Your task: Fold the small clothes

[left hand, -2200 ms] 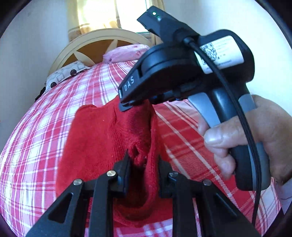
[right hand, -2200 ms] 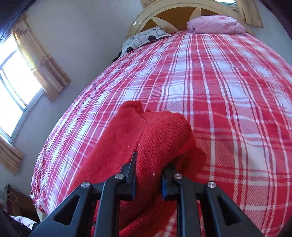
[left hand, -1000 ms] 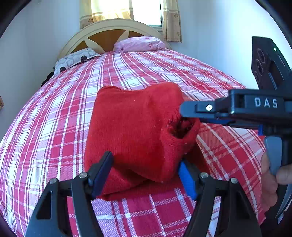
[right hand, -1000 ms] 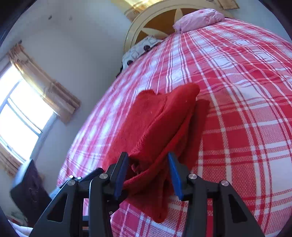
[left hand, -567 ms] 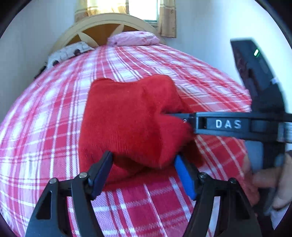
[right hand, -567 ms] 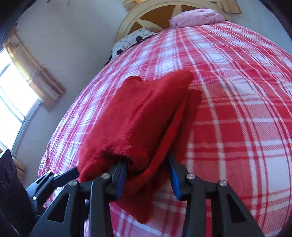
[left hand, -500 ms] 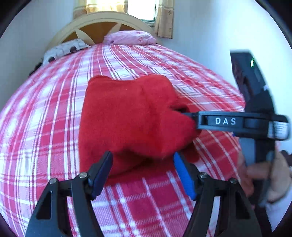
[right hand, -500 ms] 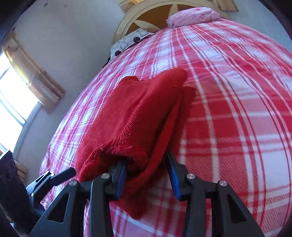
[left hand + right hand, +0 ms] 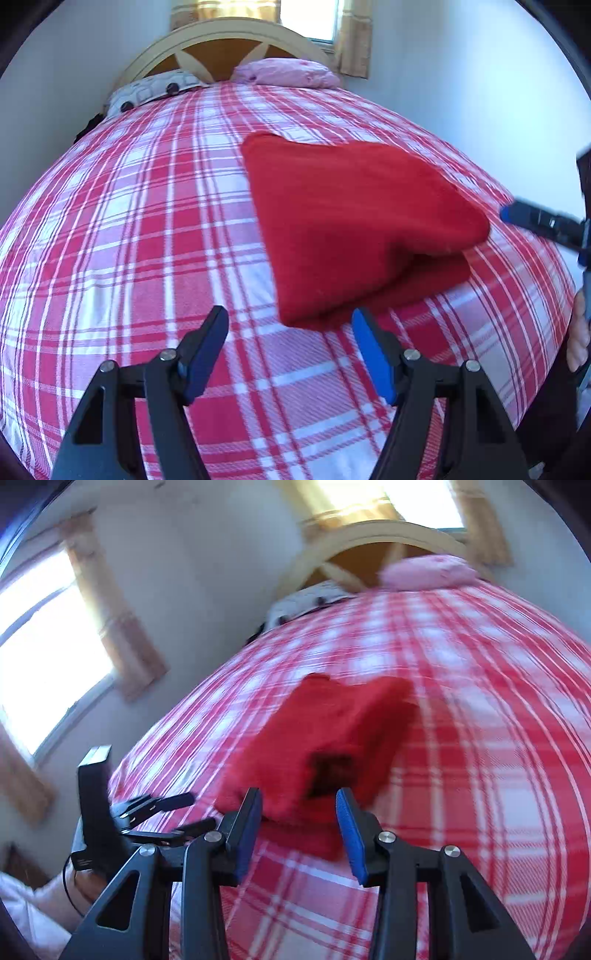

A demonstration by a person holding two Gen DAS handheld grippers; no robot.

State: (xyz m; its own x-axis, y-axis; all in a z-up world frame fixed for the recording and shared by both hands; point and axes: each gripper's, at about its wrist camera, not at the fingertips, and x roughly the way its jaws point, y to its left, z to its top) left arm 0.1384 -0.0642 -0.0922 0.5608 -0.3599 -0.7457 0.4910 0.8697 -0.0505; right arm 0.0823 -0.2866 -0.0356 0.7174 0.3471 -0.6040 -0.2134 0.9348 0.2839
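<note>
Red-plaid bedspread [image 9: 147, 229], arched headboard [image 9: 221, 40], curtained window [image 9: 48, 635].

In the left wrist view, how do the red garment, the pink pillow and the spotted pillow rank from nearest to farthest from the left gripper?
1. Red garment, just ahead, slightly right.
2. Spotted pillow, far left by the headboard.
3. Pink pillow, far, right of it; too close to call between the pillows.

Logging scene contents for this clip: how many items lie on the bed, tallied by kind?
Folded red knit garment: 1
Pink pillow: 1
White pillow with dark dots: 1
Total: 3, all on the red-and-white plaid bedspread.
</note>
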